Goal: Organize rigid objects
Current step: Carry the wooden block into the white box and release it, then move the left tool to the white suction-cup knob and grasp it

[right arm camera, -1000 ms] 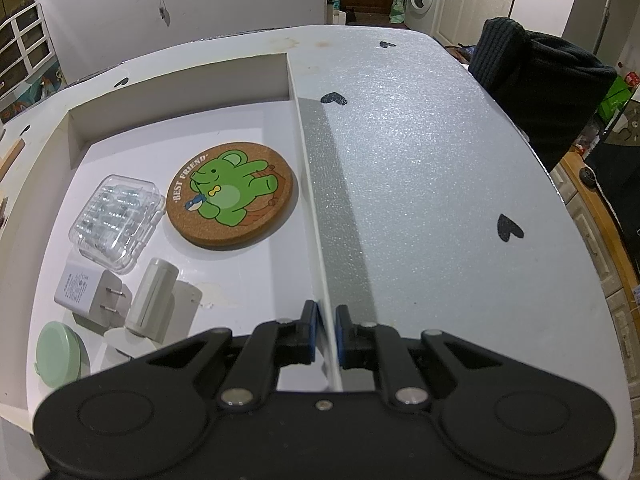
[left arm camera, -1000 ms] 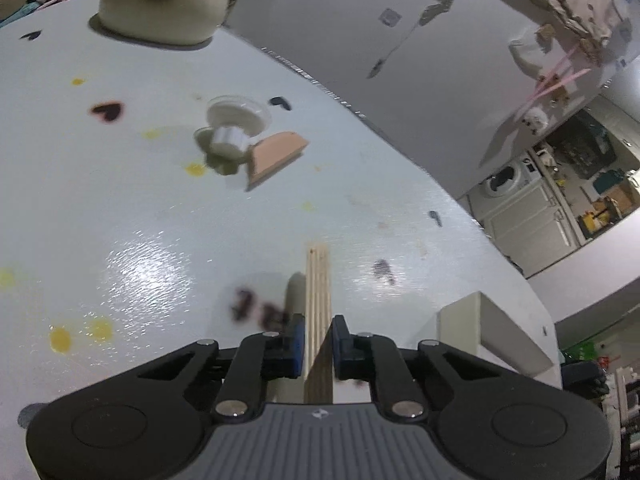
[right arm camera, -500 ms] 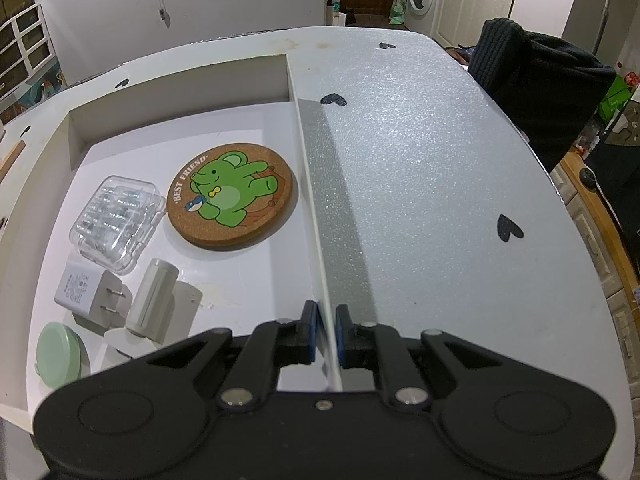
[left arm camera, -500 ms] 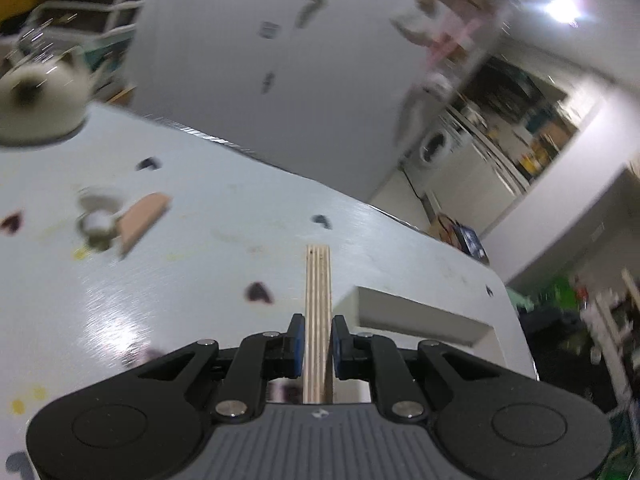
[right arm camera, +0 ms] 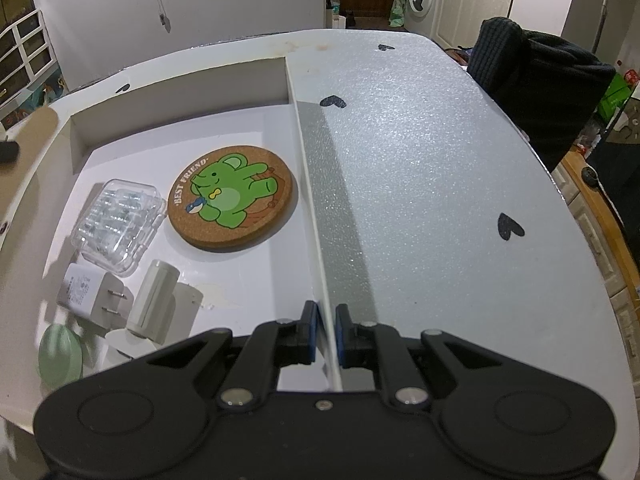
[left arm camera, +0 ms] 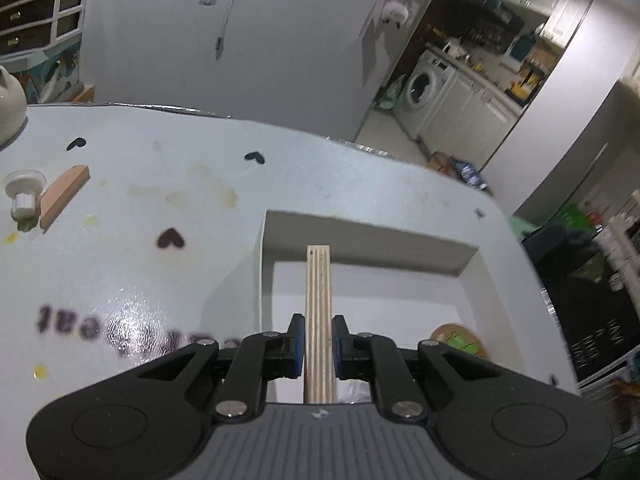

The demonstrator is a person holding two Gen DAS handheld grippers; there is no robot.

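Wooden strip [left arm camera: 319,312], a thin layered piece of plywood, sits edge-up between the closed blue pads of the left gripper [left arm camera: 319,346], held above the white tray [left arm camera: 472,276] with its far end over the tray's back wall. The right gripper [right arm camera: 325,334] is clamped narrow on the tray's right-hand wall, one pad inside and one outside.

Inside the tray, just left of that wall, lies a round cork coaster [right arm camera: 233,204] printed with a green elephant. Touching its left edge is a clear plastic case [right arm camera: 119,226]. Nearer the gripper lie a white plug adapter [right arm camera: 93,296] and, just beside it, a white cylinder [right arm camera: 154,300]. A pale green round lid [right arm camera: 60,356] rests in the near left corner.

Out on the bench [left arm camera: 120,272], well apart from the tray, a small wooden wedge [left arm camera: 64,192] lies just beside a white plastic cap [left arm camera: 24,188]. A cream teapot [left arm camera: 10,108] shows at the far left edge.
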